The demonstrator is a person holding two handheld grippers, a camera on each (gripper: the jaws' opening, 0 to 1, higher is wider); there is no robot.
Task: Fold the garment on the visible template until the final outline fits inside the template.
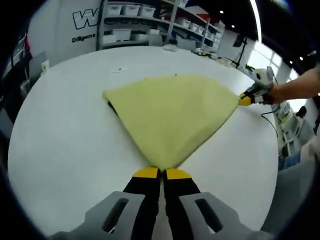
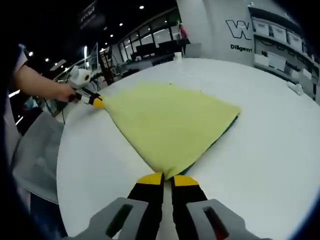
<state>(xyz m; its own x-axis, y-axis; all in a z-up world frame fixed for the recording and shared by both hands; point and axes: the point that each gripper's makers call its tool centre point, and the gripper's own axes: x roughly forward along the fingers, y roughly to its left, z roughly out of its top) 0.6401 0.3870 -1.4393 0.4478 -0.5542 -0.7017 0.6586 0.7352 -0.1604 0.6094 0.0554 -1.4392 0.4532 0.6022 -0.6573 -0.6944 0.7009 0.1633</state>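
A yellow garment point(image 1: 172, 117) lies spread flat on a round white bench point(image 1: 65, 145), over a dark template point(image 2: 231, 125) peeking from under one edge. The left claw point(image 1: 161, 173) and right claw point(image 2: 167, 178) each pinch a corner, jaws closed. The garment looks soft, light and floppy; corners give the best hold.

one yellow garment point(image 1: 172, 120), one dark template point(image 2: 231, 125) edge under it, one white desk point(image 1: 65, 135), two hand-held grippers: left point(image 1: 161, 173), right point(image 2: 167, 179).
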